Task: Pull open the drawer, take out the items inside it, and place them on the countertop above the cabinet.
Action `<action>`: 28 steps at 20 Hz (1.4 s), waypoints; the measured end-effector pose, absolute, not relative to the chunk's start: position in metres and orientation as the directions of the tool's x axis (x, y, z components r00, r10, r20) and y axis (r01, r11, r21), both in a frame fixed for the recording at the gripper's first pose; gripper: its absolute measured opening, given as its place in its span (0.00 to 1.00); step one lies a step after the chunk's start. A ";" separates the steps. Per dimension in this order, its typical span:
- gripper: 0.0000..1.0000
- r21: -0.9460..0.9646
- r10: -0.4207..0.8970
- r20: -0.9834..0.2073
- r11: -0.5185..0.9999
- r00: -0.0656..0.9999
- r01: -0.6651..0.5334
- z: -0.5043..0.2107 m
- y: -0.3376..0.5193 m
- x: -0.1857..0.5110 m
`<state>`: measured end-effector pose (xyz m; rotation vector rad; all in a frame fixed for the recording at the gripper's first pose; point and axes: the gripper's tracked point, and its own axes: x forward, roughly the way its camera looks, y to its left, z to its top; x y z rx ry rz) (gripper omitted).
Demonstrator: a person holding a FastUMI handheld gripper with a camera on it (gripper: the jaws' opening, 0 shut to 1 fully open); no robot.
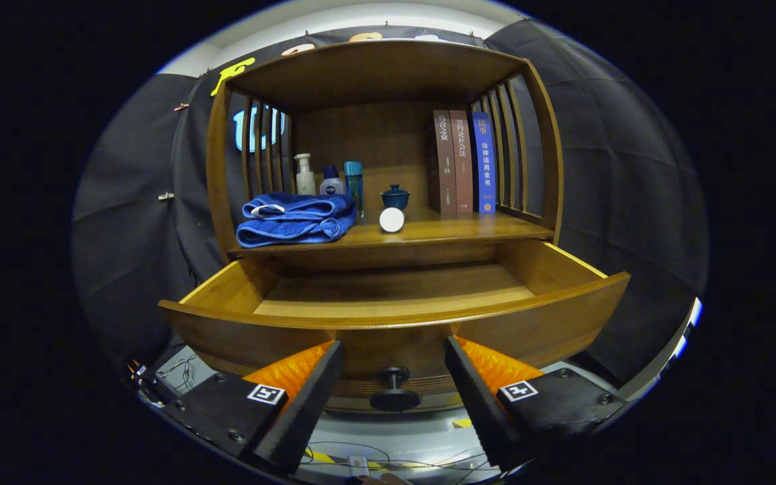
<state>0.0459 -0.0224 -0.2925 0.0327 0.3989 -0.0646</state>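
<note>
Spread wide, the gripper (393, 377) holds nothing, its fingers flanking the dark knob (394, 391) on the front of the pulled-out drawer (388, 316), without touching it. On the countertop (455, 230) above, from left to right: a folded blue towel (296, 218), three bottles (331, 179), a white ball (391, 219) before a small blue lidded cup (395, 197), then three upright books (463, 162).

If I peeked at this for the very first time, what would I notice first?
Probably the big wooden drawer, pulled wide open, with its visible floor bare and its dark knob sitting between the open gripper fingers without touching them. Next, the bright blue folded towel on the countertop above, with a small white ball to its right.
</note>
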 end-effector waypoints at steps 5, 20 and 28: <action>1.00 0.022 -0.054 -0.393 0.997 0.918 0.068 -0.301 -0.023 0.085; 1.00 -0.032 -0.087 -0.396 0.996 0.914 0.080 -0.315 -0.023 0.172; 0.99 -0.044 -0.085 -0.399 0.996 0.913 0.074 -0.319 -0.022 0.179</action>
